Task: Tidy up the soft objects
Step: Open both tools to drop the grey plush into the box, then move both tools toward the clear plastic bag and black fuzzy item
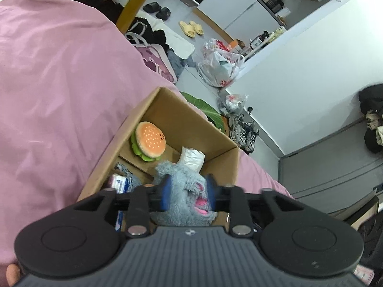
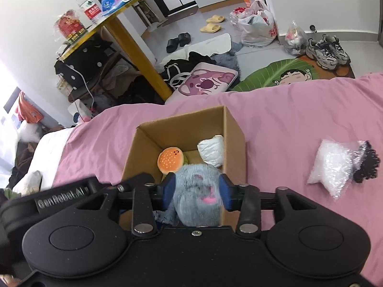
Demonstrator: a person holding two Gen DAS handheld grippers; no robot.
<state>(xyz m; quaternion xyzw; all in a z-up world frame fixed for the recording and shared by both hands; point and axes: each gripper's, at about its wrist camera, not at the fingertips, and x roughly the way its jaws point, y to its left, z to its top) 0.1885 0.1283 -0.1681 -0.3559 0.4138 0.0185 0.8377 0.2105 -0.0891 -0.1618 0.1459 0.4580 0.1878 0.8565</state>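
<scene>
Grey plush toy [image 2: 197, 189] clamped between right claw [image 2: 198, 192] fingers, over cardboard box [image 2: 233, 129]

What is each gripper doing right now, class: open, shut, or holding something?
Left gripper: shut on the grey plush toy.
Right gripper: shut on the same grey plush toy, over the cardboard box.

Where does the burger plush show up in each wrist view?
Left wrist: the burger plush is just left of centre, leaning on the left wall inside the box.
Right wrist: the burger plush is near centre, at the left on the box floor, just above the grey plush.
Shared landmark: the white bundle lying to its right in the box.
</scene>
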